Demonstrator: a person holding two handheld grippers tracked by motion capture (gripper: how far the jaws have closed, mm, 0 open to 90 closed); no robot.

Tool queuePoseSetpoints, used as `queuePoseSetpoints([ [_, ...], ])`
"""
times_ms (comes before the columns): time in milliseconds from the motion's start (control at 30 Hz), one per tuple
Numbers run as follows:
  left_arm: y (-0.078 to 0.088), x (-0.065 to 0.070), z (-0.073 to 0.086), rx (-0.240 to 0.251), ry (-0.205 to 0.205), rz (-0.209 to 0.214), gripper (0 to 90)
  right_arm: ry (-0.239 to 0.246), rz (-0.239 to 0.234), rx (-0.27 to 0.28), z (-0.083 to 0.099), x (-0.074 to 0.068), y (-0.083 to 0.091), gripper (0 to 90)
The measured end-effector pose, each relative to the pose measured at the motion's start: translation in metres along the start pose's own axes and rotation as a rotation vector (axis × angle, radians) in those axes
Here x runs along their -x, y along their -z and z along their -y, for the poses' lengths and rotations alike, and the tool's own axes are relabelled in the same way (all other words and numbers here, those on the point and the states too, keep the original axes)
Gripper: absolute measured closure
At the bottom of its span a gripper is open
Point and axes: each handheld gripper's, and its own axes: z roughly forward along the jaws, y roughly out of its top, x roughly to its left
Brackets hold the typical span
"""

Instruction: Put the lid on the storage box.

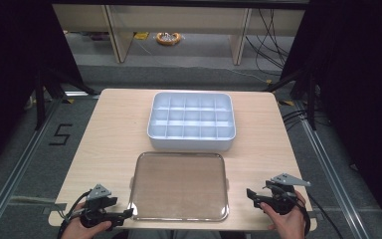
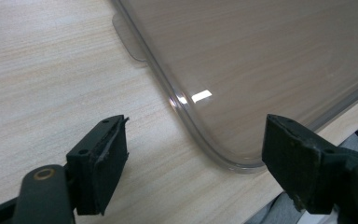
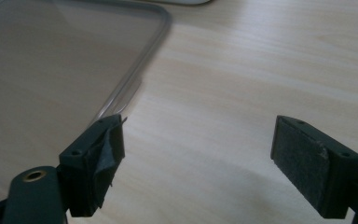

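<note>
Light wooden bench point(image 1: 104, 134) seen from above, carrying two things along its middle line. Toward the far edge, a pale blue-white compartment tray point(image 1: 191, 122), divided into a grid of small open cells, apparently empty, though too small to tell for certain. Just nearer than that, and apart from it by a narrow strip of bare wood, a clear smoky lid point(image 1: 179, 185) lying flat, with rounded corners, a raised rim and a small tab on each short side. At the near left corner of the bench, left tongs point(image 1: 122, 215) held in a hand point(image 1: 87, 230), pointing right toward the near left corner of the lid, tips just beside its rim. In the left gripper view, left tongs point(image 2: 193, 158) spread wide, nothing between the pads, the lid's rounded corner point(image 2: 223, 161) lying between and beyond the two jaws with a bright glint on its edge. At the near right, right tongs point(image 1: 252, 196) held in the other hand point(image 1: 288, 216), pointing left at the lid's right side, a little apart from it. In the right gripper view, right tongs point(image 3: 198, 158) likewise spread wide and empty, hanging over bare wood, with the lid's rim point(image 3: 135, 79) running just beside the left-hand jaw. Beyond the bench, grey floor point(image 1: 189, 45) with cables.
</note>
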Motion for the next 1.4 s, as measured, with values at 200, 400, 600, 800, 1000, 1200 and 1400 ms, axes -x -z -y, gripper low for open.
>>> queuePoseSetpoints([
  [200,0.000,0.000,0.000,-0.004,-0.001,-0.003,21.6,0.010,-0.025,-0.032,0.005,-0.011,0.004,26.3],
  [400,0.001,-0.001,0.000,-0.030,-0.004,0.017,22.1,-0.029,-0.059,-0.052,0.009,-0.019,0.007,27.6],
  [600,0.001,0.000,0.000,-0.026,0.000,0.020,22.9,-0.028,-0.108,-0.049,0.013,-0.022,0.005,28.3],
  [800,0.001,0.001,-0.001,0.005,0.020,0.033,22.0,-0.044,-0.123,-0.060,0.014,-0.029,0.004,27.9],
  [1000,0.002,0.001,-0.001,-0.002,0.018,0.037,21.9,-0.050,-0.144,-0.042,0.015,-0.030,0.004,26.2],
  [1200,0.001,0.002,-0.001,-0.004,0.015,0.028,22.7,-0.076,-0.149,-0.043,0.016,-0.033,0.001,24.6],
  [1400,0.001,0.003,-0.001,-0.002,0.013,0.050,25.3,-0.085,-0.154,-0.059,0.016,-0.039,-0.002,25.9],
])
